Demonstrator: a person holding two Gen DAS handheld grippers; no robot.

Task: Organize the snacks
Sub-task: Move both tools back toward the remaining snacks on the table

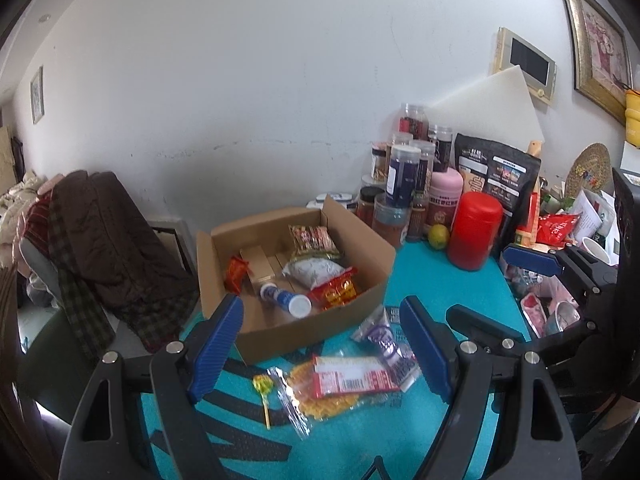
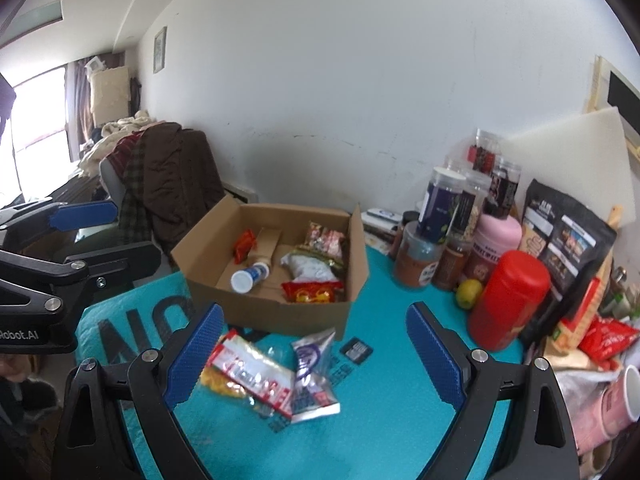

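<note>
Teal table [image 1: 440,276], open cardboard box [image 1: 280,332] holding snack packets, both claws [image 1: 320,344] [image 2: 316,356] apart, empty.

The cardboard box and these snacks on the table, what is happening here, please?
A person holds two grippers over a teal table. The left gripper and the right gripper are both open and empty. Some snacks already lie in the cardboard box; a red-and-white packet, a purple packet and a lollipop are still outside.
</note>
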